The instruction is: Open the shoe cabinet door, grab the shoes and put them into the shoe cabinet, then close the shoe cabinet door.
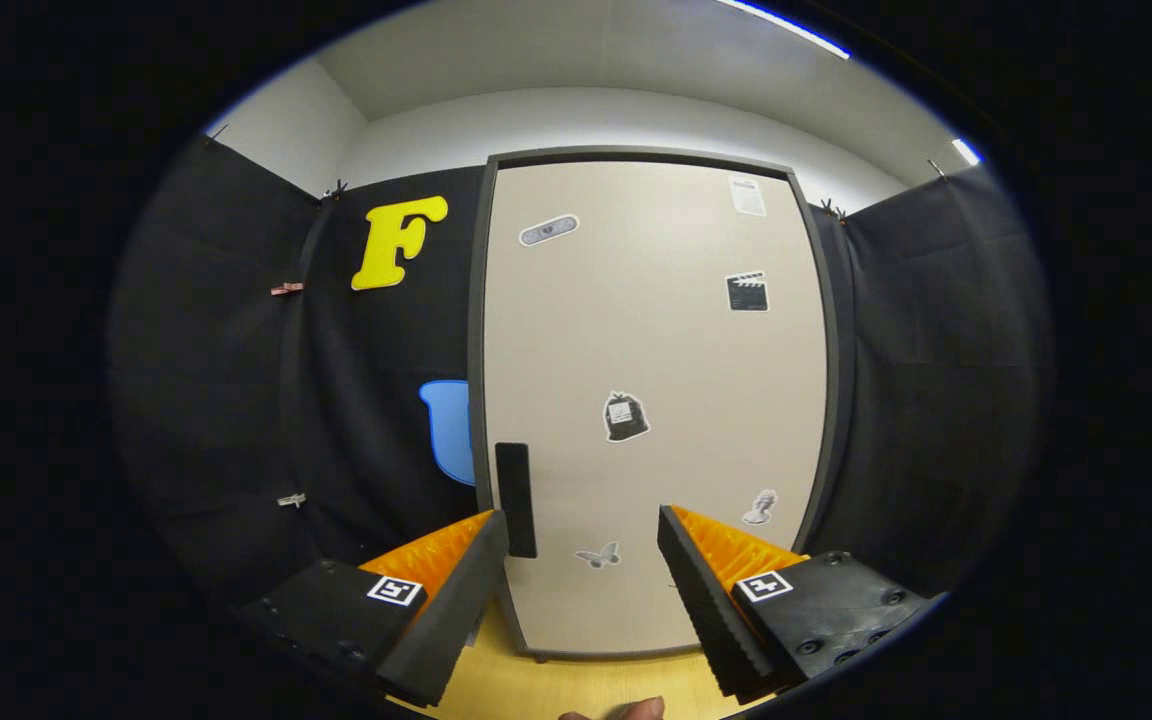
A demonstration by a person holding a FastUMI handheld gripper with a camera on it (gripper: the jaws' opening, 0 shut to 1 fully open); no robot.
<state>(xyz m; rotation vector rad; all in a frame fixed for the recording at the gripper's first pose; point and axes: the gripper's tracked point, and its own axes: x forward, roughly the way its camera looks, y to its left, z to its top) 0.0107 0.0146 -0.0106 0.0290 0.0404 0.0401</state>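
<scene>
The shoe cabinet [651, 400] stands straight ahead, tall and pale, with a dark frame around it. Its door [696, 350] is shut flat, so what is inside cannot be seen. No shoes can be seen from here.

A dark, long handle [515, 498] sits low on the door, close to the door's left edge. Little stickers dot the door. A black bag sticker [625, 417] is near the middle of the door. A clapperboard sticker [747, 292] is higher up, toward the door's right side. A butterfly sticker [598, 555] is low on the door, under the bag sticker.

The gripper [583, 535] is in front of the door, down low. Its two fingers are spread wide apart and hold nothing. The left finger tip sits just beside the handle, at the handle's lower end. It is hard to tell if it touches the handle. The butterfly sticker shows in the gap between the two fingers.

The cabinet stands on a yellow wood floor [536, 690]. A bit of a person's hand [626, 711] shows right below the door, near the floor. Black cloth walls [236, 400] hang on both sides of the cabinet.
</scene>
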